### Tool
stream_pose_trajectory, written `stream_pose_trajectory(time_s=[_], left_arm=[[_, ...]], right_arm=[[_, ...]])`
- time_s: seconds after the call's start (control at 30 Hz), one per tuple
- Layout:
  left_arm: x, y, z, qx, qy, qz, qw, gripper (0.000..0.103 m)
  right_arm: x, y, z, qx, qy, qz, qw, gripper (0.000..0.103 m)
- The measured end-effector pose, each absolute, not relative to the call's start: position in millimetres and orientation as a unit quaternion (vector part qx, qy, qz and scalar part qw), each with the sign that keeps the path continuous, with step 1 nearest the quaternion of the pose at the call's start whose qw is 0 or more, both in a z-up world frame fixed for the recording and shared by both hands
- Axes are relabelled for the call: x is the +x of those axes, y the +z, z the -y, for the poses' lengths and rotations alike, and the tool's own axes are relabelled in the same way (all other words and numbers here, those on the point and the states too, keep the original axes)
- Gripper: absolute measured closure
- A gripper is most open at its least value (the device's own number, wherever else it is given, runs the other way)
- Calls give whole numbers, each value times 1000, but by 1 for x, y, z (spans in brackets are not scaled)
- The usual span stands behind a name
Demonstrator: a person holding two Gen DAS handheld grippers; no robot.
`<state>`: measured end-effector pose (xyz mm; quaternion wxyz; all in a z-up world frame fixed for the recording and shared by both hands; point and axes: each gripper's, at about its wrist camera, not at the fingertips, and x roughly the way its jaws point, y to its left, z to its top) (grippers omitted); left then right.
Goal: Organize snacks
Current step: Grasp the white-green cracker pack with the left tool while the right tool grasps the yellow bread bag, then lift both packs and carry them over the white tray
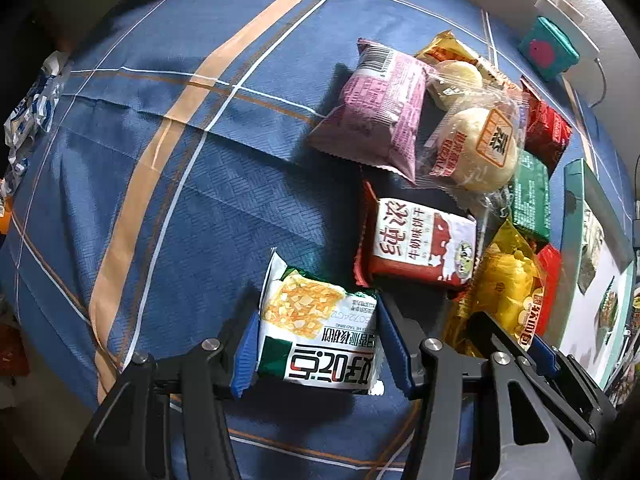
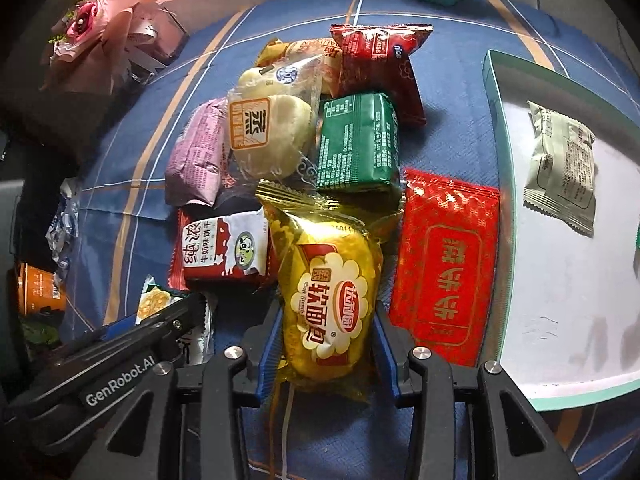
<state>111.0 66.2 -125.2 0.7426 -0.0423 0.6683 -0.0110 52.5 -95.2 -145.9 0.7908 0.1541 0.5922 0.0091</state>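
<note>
On the blue plaid cloth [image 1: 160, 200] most packets remain heaped; your left gripper [image 1: 316, 344] pinches the green-and-white cracker packet [image 1: 320, 328], your right gripper [image 2: 328, 344] the yellow foil bread packet [image 2: 332, 300], and only one pale wrapped packet [image 2: 564, 164] lies in the teal-rimmed white tray [image 2: 496, 128].

Left gripper [image 1: 318, 344]: matte black linkage frame of angular struts with triangular cut-outs; round silver screw heads at the pivot joints; two fingers [image 1: 245, 354] faced with blue pads. Seen from the right wrist view, its side arm bears white lettering "GenRobot.AI".

Right gripper [image 2: 326, 354]: same build, a black frame with triangular openings, silver screw heads at four visible pivots, and blue-padded fingers [image 2: 267, 356] on black carriers.

No cables, sleeves or skin are distinguishable on either unit.
</note>
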Motion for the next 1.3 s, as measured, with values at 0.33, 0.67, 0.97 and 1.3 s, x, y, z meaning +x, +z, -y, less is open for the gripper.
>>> stream_pose_trajectory(time_s=[0.33,0.67,0.97,1.3], left_arm=[[108,-90,-74,-65,-14,-636,769,47],[102,-48,-90,-99,-12,-581,808,47],[99,-33,-84,-100,-17,-559,823,47],[94,-31,-46,-62,-41,-556,828,47]], right_arm=[[48,-131,103,168,6,-585,793,62],[36,-87,111,185,19,-537,823,62],[28,-60,115,181,23,-511,840,62],[19,-62,157,207,-33,-510,834,62]])
